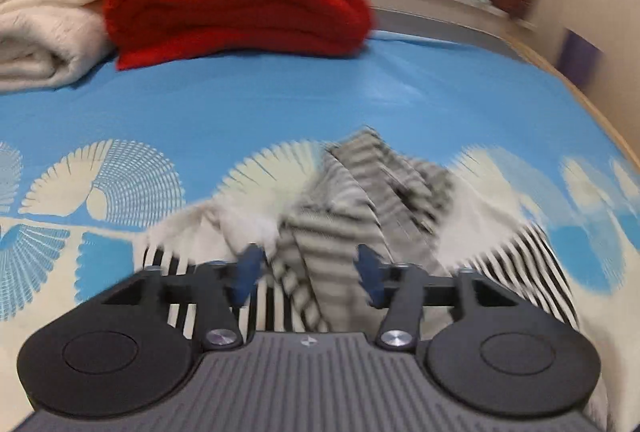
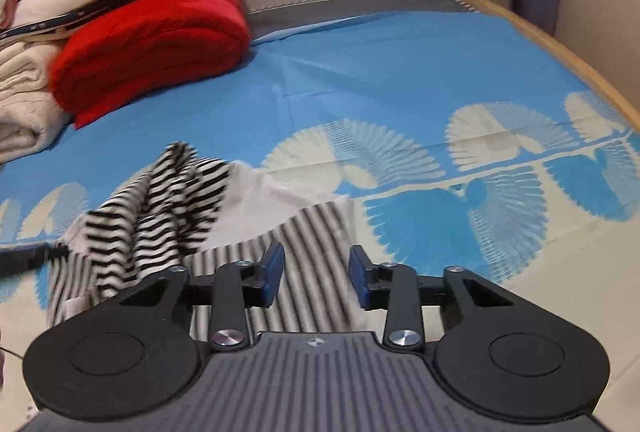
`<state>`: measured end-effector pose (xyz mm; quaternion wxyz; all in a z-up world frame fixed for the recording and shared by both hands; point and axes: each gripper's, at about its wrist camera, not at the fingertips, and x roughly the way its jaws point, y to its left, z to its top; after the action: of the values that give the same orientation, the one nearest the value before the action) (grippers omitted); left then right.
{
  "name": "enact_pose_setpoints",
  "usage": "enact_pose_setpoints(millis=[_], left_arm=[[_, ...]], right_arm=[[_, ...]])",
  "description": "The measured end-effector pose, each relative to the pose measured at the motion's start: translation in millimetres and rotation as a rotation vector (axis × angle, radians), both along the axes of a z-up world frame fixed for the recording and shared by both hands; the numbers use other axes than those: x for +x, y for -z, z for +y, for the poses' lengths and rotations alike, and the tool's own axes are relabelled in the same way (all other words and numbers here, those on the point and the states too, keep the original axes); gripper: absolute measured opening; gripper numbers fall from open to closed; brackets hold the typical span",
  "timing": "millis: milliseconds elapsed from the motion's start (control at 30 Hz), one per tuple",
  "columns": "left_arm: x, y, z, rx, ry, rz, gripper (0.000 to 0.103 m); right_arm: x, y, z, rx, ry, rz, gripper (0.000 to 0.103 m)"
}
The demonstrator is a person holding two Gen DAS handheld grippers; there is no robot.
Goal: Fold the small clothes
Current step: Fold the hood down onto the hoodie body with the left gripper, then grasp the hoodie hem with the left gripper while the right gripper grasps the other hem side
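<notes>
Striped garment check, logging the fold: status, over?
Left gripper open, right gripper open, neither pinching cloth. Striped garment bunched, unfolded, on the blue sheet. Red blanket well clear.

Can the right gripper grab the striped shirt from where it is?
Probably yes. The right gripper hangs with jaws apart right over the black-and-white striped cloth garment on the blue bedsheet, with nothing between.
</notes>
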<state>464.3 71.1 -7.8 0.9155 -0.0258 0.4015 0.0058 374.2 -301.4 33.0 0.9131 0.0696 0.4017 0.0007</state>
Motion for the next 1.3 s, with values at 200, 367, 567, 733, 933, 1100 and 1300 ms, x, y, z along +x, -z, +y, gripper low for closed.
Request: enact_pose_setpoints(millis=[200,367,567,733,933,1100,1300], left_arm=[[55,20,-11,-0.076,0.003,0.087,0.003],[-39,-41,-54,-0.075,0.354,-0.177,0.002],[-161,-40,-103,0.055,0.899,0.052,0.019],[-134,-49,-31,-0.214,0.381,0.082,0.049],[-97,16,23,-0.284,-0.046,0.253,0.046],[-76,50,42,-0.438,-0.126,0.336,0.044],[-82,78,37,-0.545,-0.161,0.423,0.011]], right_arm=[[10,2,-31,0.008,0.077,0.011,0.035],[13,-3,-45,0.062,0.141,-0.014,0.035],[10,-6,-50,0.132,0.16,-0.041,0.035],[11,16,-48,0.25,0.139,0.068,0.036],[18,52,-29,0.323,0.088,0.227,0.037],[23,73,-3,0.265,0.022,0.303,0.042],[29,98,16,0.143,-0.051,0.359,0.043]])
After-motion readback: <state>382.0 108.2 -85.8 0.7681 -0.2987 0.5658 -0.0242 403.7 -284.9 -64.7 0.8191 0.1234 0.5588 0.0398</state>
